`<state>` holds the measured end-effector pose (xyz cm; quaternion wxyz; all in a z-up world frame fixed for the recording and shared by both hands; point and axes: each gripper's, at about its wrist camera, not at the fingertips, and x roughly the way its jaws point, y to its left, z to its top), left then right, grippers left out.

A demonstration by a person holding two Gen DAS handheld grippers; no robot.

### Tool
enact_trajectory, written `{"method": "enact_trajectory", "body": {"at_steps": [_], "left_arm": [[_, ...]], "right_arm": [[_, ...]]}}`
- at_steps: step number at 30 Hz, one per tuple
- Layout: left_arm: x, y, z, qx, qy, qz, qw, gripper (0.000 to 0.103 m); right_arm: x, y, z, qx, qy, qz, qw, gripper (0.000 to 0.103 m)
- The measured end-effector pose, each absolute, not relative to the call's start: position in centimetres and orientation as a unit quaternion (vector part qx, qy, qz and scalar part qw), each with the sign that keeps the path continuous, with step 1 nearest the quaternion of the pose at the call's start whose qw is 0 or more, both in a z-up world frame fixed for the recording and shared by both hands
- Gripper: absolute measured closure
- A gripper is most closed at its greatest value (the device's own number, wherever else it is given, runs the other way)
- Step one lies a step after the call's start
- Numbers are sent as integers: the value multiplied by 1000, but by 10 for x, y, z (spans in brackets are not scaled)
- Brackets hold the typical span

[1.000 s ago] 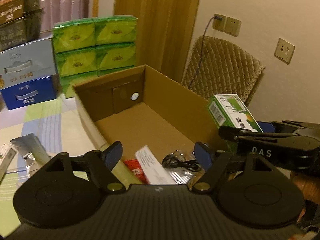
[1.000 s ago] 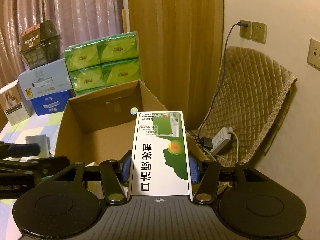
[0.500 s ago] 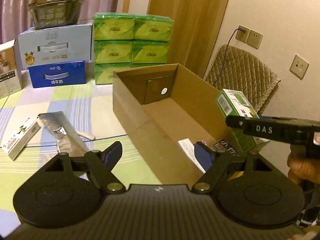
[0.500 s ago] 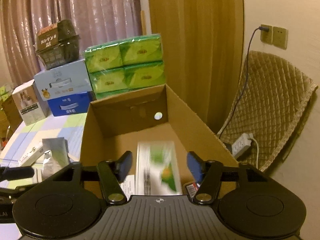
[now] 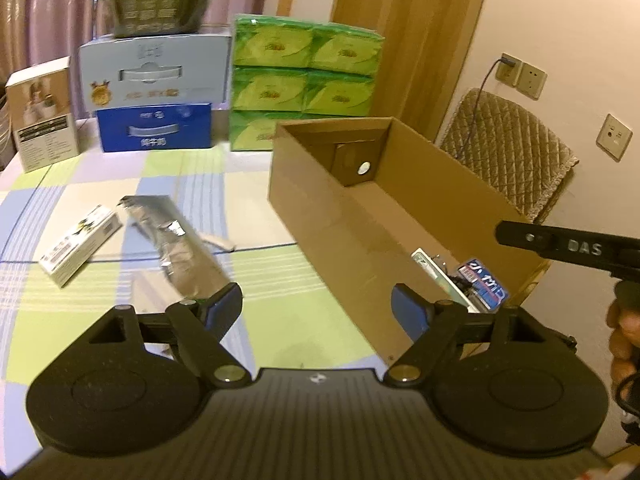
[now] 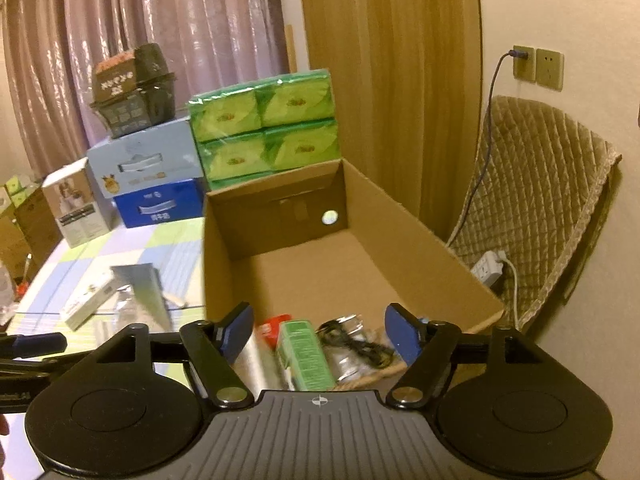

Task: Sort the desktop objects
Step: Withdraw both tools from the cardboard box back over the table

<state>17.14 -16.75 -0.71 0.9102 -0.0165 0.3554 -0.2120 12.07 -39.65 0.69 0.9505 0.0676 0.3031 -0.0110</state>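
Note:
The brown cardboard carton (image 6: pixel 404 236) stands open on the table. In its near end lies the green-and-white box (image 6: pixel 306 356), beside a black cable (image 6: pixel 356 346) and a red packet (image 6: pixel 276 325). My right gripper (image 6: pixel 318 332) hovers over that end with its jaws opening. Nothing sits between the pads, and the green box rests free below them. My left gripper (image 5: pixel 316 308) is open and empty over the tablecloth, left of the carton (image 5: pixel 340 240). Ahead of it lie a silver foil pouch (image 5: pixel 176 248) and a small white box (image 5: pixel 80 248).
Stacked green tissue packs (image 5: pixel 304 80), blue and grey cartons (image 5: pixel 156 128) and a white box (image 5: pixel 42 116) line the table's far edge. A quilted chair back (image 6: pixel 536 208) and a power strip (image 6: pixel 490 268) are right of the carton. A hand (image 5: pixel 624 332) holds the right gripper.
The right gripper opened and let go of the green-and-white box, which dropped into the carton. The left gripper swung left, from over the carton to over the tablecloth near the foil pouch.

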Motion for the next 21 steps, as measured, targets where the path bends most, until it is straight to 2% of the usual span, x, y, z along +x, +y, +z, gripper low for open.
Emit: {"method": "enact_trajectory", "body": {"at_steps": [12, 21], "left_arm": [[133, -97, -11, -10, 361, -161, 919, 18], [111, -36, -21, -12, 372, -117, 921, 17]], "right_arm": [[85, -326, 24, 60, 285, 54, 955, 17], [73, -277, 8, 50, 308, 100, 945, 13]]}}
